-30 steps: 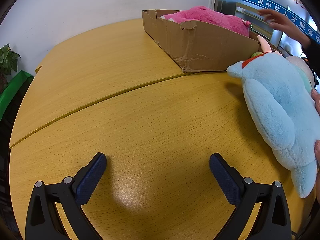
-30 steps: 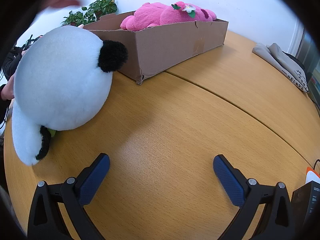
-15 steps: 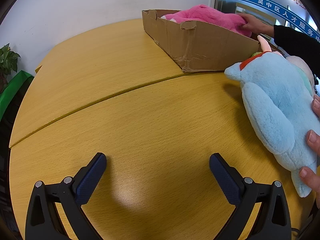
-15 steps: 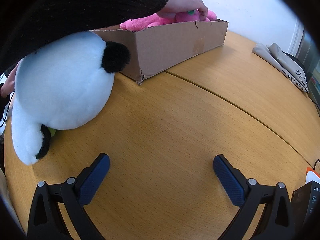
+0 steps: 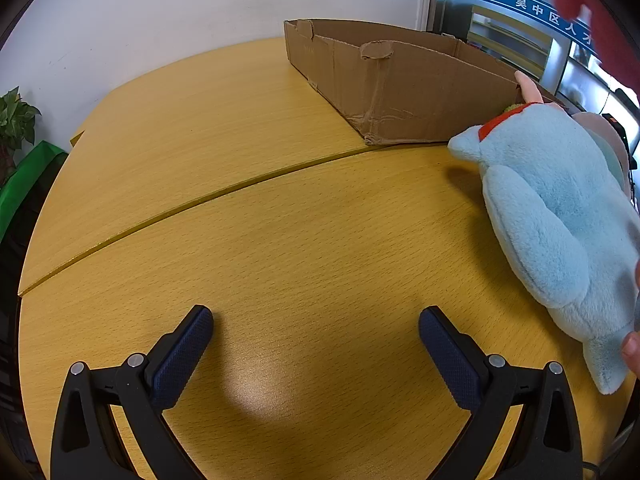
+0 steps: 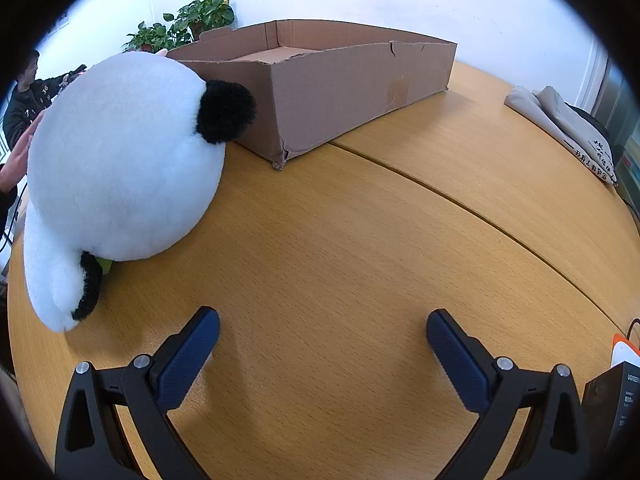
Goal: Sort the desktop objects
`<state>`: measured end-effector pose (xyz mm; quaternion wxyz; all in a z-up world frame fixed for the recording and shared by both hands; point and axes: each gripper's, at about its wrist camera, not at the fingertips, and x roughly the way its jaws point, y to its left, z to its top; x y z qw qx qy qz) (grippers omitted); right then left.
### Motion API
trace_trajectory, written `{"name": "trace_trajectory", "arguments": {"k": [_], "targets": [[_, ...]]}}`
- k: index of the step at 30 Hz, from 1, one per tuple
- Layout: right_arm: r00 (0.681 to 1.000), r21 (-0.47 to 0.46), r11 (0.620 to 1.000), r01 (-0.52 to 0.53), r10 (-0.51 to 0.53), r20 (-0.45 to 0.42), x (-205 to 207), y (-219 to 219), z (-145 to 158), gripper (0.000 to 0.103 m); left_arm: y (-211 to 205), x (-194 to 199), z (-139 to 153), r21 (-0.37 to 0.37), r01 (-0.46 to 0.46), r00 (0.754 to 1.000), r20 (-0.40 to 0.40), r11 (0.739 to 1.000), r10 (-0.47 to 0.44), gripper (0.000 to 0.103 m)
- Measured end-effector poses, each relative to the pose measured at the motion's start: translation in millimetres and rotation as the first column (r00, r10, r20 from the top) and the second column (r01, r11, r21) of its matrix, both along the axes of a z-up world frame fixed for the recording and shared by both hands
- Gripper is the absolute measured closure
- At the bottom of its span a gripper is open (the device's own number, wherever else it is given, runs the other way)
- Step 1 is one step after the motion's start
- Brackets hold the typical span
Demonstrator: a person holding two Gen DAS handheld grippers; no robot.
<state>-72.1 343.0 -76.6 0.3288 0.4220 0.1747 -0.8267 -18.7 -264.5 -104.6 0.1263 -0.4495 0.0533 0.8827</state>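
Potted plants (image 6: pixel 200 12) line the white wall, a grey cloth bag (image 6: pixel 568 132) slumps on the counter (image 6: pixel 360 248), a black box (image 6: pixel 612 408) beside it.

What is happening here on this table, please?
Nothing is gripped yet. The left tool and the right tool are both open and hold nothing, low over the wooden table. A light blue plush toy and a white and black plush toy lie beside the cardboard box, whose visible inside looks empty. A hand touches the blue toy's lower end.
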Motion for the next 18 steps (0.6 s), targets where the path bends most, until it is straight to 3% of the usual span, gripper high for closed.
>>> {"name": "trace_trajectory", "arguments": {"k": [18], "targets": [[1.0, 0.0, 1.0, 0.0, 0.0, 0.0, 0.4, 0.4, -0.1, 0.0, 0.1, 3.9, -1.1, 0.0, 0.0, 1.0, 0.0, 1.0, 0.0, 0.0]]}}
